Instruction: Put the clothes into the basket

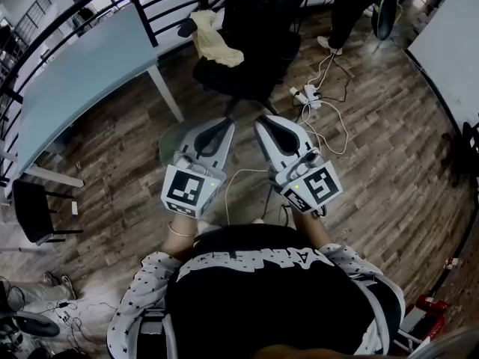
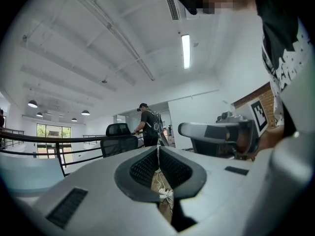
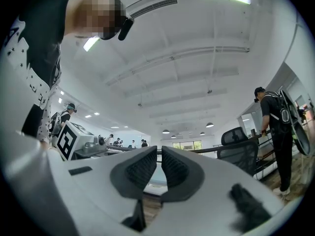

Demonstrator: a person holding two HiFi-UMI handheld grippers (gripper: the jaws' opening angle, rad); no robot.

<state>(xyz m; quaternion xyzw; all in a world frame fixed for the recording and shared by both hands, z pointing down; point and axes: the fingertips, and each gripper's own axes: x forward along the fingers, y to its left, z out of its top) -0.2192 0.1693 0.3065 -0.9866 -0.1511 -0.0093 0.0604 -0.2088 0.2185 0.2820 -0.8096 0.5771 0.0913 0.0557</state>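
Note:
A pale yellow garment (image 1: 215, 40) lies crumpled on the seat of a black office chair (image 1: 254, 43), beyond both grippers in the head view. No basket shows in any view. My left gripper (image 1: 223, 124) and right gripper (image 1: 263, 121) are held side by side above the wood floor, pointing toward the chair and well short of it. Both are shut with nothing between the pads. The left gripper view has its jaws (image 2: 158, 154) meeting in front of the chair (image 2: 118, 137). In the right gripper view the jaws (image 3: 159, 157) are closed against open room.
A light blue table (image 1: 82, 73) and a black railing (image 1: 150, 6) stand to the left. A power strip (image 1: 308, 96) with white cables lies on the floor to the right of the chair. Another person (image 1: 352, 6) stands behind it. A small black stool (image 1: 34, 212) is at the near left.

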